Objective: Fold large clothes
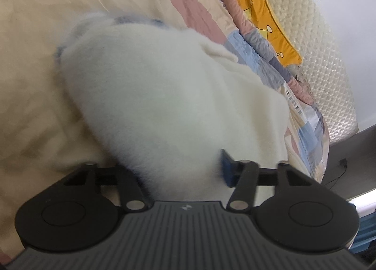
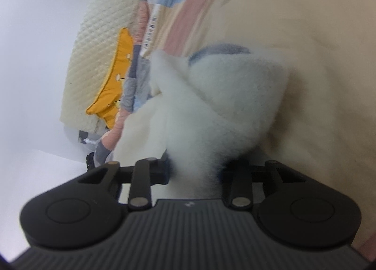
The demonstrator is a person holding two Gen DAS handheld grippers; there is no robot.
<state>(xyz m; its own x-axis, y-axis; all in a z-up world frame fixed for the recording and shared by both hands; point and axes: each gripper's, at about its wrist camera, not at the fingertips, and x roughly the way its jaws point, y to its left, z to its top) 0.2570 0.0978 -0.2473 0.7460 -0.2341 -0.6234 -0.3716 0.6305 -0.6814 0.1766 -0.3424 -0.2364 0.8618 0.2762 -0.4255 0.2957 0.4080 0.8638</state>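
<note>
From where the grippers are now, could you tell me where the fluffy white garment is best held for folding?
Hold the white garment by its near edge, coming from the near side. There the fleece bunches narrow enough to fit between the jaws. The left gripper and right gripper already clamp it there.

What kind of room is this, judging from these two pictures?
Most likely a bedroom. A white fleece garment lies on a bed spread with a patchwork quilt, a yellow cushion leans at its far edge, and a quilted cream headboard stands behind it against a plain wall.
</note>
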